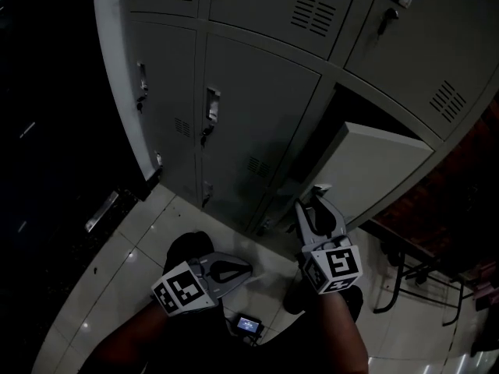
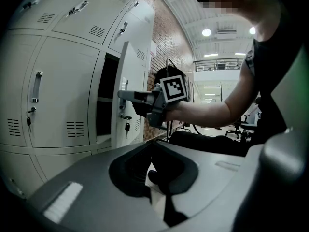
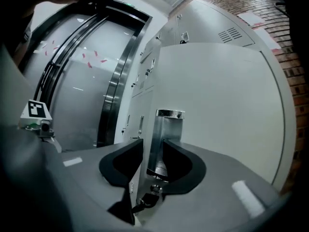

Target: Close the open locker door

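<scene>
The open locker door [image 1: 382,170] swings out from its dark compartment [image 1: 335,123] in the grey locker bank. My right gripper [image 1: 318,193] reaches up to the door's free edge. In the right gripper view its jaws [image 3: 153,153] are closed around the chrome handle [image 3: 166,129] at that edge, and a key [image 3: 145,202] hangs below. The left gripper view shows the same grip from the side, with the right gripper [image 2: 124,95] on the door [image 2: 128,66]. My left gripper [image 1: 245,269] is held low over the floor, shut and empty, away from the lockers.
Neighbouring locker doors [image 1: 249,115] are shut, each with its handle and lock. A metal chair frame [image 1: 405,279] stands on the tiled floor to the right. A small lit device [image 1: 249,325] lies on the floor near my feet. A dark glass wall runs along the left.
</scene>
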A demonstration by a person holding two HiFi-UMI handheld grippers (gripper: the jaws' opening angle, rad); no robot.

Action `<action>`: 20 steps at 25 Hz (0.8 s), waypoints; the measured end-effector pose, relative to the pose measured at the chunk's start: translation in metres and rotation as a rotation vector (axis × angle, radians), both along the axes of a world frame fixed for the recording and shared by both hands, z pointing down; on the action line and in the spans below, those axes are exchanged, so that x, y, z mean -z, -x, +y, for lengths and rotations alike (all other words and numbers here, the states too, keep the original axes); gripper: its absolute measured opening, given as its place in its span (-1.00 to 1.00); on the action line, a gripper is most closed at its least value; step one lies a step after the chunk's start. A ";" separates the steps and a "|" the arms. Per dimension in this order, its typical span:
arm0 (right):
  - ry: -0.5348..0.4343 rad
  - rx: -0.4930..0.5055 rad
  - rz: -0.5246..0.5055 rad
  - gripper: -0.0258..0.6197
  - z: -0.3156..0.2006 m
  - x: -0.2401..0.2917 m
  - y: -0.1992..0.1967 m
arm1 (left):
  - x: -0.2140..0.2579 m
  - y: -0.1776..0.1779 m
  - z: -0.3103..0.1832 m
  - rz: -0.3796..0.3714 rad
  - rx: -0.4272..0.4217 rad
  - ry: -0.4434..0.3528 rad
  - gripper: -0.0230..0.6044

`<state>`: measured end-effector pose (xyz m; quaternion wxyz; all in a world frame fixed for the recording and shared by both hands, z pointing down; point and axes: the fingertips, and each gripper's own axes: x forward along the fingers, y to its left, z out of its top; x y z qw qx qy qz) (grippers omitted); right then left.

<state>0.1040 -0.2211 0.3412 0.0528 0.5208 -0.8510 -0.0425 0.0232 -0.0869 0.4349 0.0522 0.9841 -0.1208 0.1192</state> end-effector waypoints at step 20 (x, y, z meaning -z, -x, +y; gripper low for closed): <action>0.123 -0.159 -0.023 -0.54 -0.097 -0.023 -0.047 | -0.001 0.002 -0.001 -0.007 0.000 -0.004 -0.89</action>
